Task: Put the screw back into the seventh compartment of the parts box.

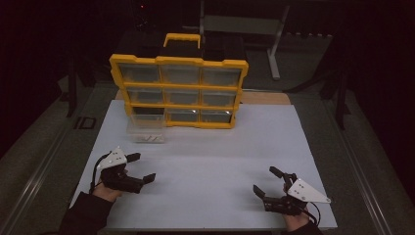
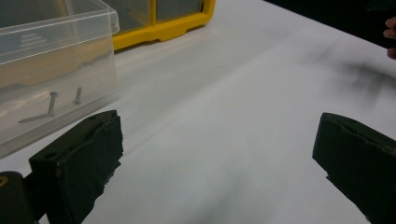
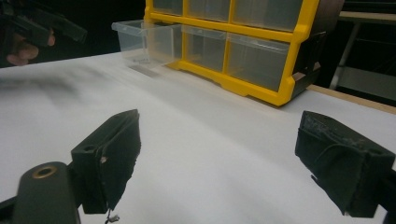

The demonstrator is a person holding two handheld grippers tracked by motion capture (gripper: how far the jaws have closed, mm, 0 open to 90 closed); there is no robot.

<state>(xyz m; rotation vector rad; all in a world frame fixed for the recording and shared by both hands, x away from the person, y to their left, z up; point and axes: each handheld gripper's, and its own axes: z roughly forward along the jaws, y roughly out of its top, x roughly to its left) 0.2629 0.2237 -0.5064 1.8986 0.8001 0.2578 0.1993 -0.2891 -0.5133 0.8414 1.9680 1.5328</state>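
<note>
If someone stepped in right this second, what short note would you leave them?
Left hand-held gripper: open, holding nothing, resting near the table's front left.
Right hand-held gripper: open, holding nothing, at the front right.
Yellow drawer cabinet stands at the back of the table.
Clear drawer, holding a few screws, sits pulled out in front of the cabinet's bottom left slot.
Done: drawer out.
Left: probably pushing it back; neither gripper touches it.

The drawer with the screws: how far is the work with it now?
Done: the clear drawer is pulled out of the yellow cabinet at bottom left, screws inside. In hand: nothing; the left gripper and right gripper are open, over the white table. Left, probably: handling the screws and closing the drawer.
</note>
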